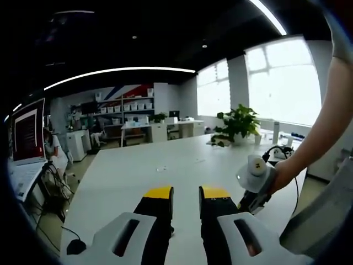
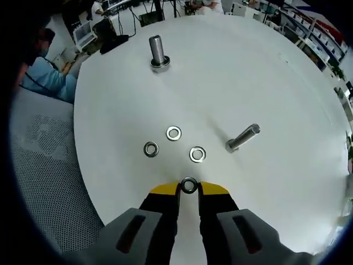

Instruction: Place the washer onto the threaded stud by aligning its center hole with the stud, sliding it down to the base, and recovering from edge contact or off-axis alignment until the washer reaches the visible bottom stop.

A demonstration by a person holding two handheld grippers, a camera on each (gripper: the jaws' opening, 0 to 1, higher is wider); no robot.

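A steel washer (image 2: 189, 185) sits pinched between the yellow tips of my right gripper (image 2: 189, 189), just above the white table (image 2: 287, 110). The threaded stud (image 2: 158, 51) stands upright on its base at the far side of the table, well ahead and slightly left of the held washer. Three loose washers (image 2: 174, 133) (image 2: 151, 149) (image 2: 197, 154) lie flat between the gripper and the stud. My left gripper (image 1: 186, 193) hovers over the table (image 1: 165, 165) with a bare gap between its jaws. A person's hand holds the right gripper's body (image 1: 256, 176) at the right of the left gripper view.
A second bolt (image 2: 242, 138) lies on its side to the right of the loose washers. A seated person in blue (image 2: 47, 77) is beyond the table's left edge. A potted plant (image 1: 238, 124) stands at the table's far end, and a laptop (image 1: 25, 138) sits to the left.
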